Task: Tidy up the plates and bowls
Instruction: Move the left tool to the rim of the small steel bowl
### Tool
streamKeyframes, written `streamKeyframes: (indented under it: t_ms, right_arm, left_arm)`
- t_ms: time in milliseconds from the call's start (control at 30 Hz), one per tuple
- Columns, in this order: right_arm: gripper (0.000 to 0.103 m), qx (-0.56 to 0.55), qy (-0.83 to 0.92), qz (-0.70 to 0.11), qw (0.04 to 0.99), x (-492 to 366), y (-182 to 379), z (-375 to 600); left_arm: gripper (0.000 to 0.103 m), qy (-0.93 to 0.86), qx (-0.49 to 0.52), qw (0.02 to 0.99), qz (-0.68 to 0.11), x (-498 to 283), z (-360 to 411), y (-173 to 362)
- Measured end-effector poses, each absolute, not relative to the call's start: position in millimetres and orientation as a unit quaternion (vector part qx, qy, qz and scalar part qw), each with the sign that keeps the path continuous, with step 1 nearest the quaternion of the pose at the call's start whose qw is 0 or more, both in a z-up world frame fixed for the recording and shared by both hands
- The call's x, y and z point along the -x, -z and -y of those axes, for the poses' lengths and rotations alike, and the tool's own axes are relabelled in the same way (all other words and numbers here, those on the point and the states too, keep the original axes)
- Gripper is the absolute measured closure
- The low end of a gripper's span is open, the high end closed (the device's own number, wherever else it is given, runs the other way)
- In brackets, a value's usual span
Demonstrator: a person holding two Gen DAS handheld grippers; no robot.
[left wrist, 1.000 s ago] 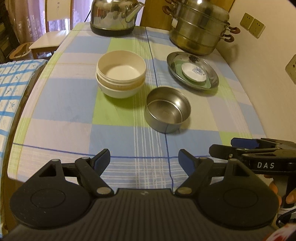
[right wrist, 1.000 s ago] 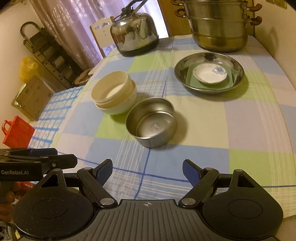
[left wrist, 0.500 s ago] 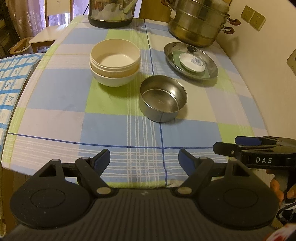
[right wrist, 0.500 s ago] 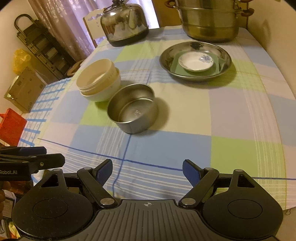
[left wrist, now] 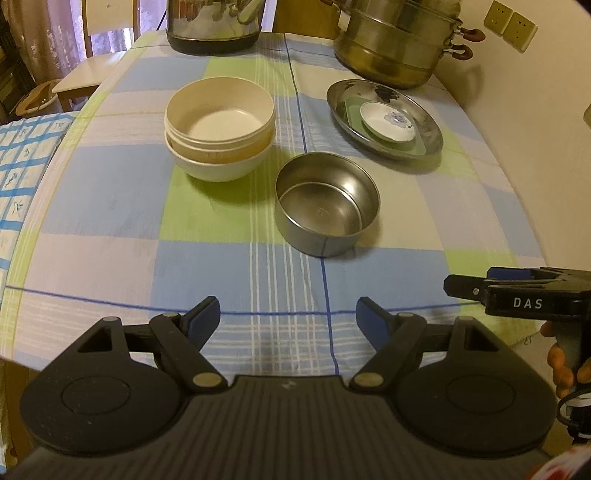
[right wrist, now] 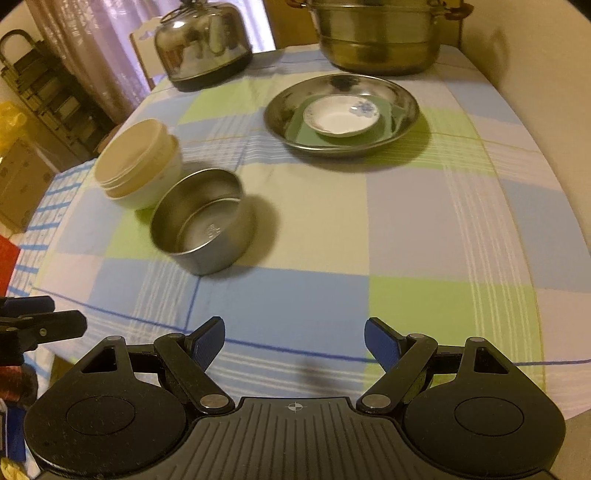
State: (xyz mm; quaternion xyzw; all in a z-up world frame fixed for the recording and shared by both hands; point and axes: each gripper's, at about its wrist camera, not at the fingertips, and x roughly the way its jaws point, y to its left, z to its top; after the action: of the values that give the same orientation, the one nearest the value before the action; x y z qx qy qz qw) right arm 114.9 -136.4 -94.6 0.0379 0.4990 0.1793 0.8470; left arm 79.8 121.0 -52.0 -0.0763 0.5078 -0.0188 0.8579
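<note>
A steel bowl (left wrist: pixel 327 203) (right wrist: pixel 203 219) stands upright mid-table. Behind it to the left is a stack of cream bowls (left wrist: pixel 219 125) (right wrist: pixel 138 164). At the back right a steel plate (left wrist: pixel 384 118) (right wrist: pixel 341 114) holds a green square plate (right wrist: pixel 308 131) and a small white saucer (left wrist: pixel 388 122) (right wrist: pixel 341 116). My left gripper (left wrist: pixel 288 319) is open and empty over the near table edge. My right gripper (right wrist: pixel 294 338) is open and empty, also near the front edge; it shows from the side in the left wrist view (left wrist: pixel 480 288).
A steel kettle (left wrist: pixel 216 26) (right wrist: pixel 205 48) and a stacked steamer pot (left wrist: pixel 395 40) (right wrist: pixel 376 35) stand at the table's back. A wall runs along the right side. A chair (left wrist: pixel 81 74) and a shelf rack (right wrist: pixel 48 96) stand off the table's left.
Both grippers have moved forward toward the dishes, so the bowls look larger and nearer. Both stay open. No dish has moved.
</note>
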Motion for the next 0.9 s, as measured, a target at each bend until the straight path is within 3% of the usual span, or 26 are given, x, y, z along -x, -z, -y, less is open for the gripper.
streamKeyframes:
  t_ms: [533, 900]
  right_arm:
    - [0.021, -0.058, -0.186, -0.468, 0.862, -162.3, 96.1, 116.9]
    - [0.023, -0.044, -0.216, -0.450, 0.866, -183.2, 98.3, 84.7]
  left_arm:
    - [0.028, 0.000, 0.084, 0.873, -0.480, -137.6, -140.6, 65.9]
    - [0.038, 0.010, 0.074, 0.876, -0.476, -169.0, -140.0, 80.9]
